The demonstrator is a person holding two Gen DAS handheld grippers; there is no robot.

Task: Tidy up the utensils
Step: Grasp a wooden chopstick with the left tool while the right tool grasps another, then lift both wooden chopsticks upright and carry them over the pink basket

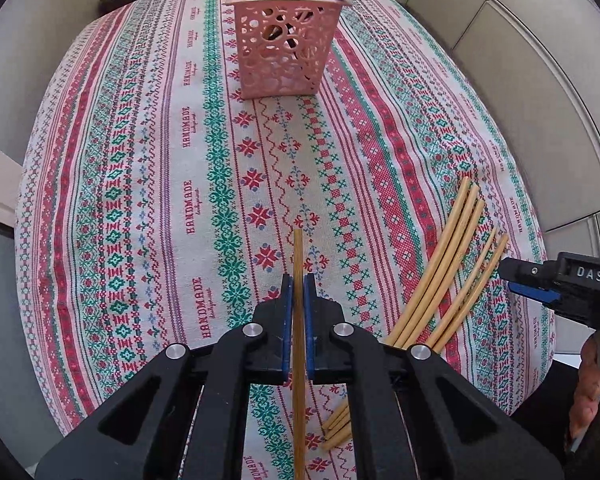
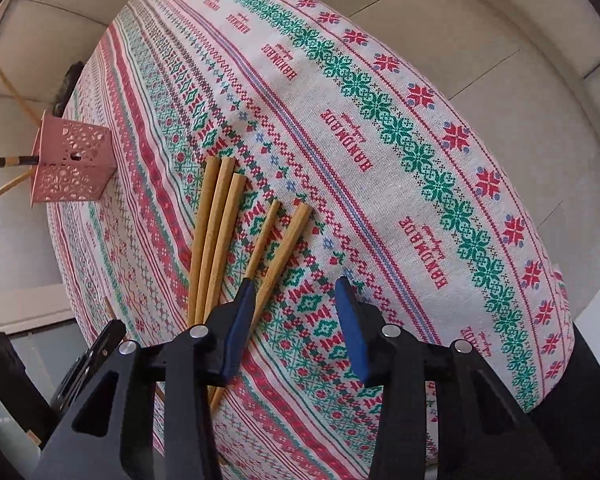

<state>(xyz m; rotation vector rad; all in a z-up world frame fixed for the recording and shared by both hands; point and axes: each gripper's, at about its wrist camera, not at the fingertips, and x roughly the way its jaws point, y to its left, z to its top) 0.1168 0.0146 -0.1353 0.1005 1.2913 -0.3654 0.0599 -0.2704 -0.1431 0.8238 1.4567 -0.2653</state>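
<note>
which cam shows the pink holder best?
Left wrist: the pink holder stands upright, front face and rim clear, with chopsticks poking out. Right wrist shows the holder only small at the left edge, sideways, with its contents mostly cut off.

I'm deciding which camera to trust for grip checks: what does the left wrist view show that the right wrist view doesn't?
Only the left wrist view shows the left gripper shut on a single bamboo chopstick, and the tops of the chopsticks standing in the pink basket.

Only the right wrist view shows the right gripper with its fingers spread, empty, above the cloth.

Both show the basket, the five loose bamboo chopsticks lying on the patterned tablecloth, and the cloth itself.
</note>
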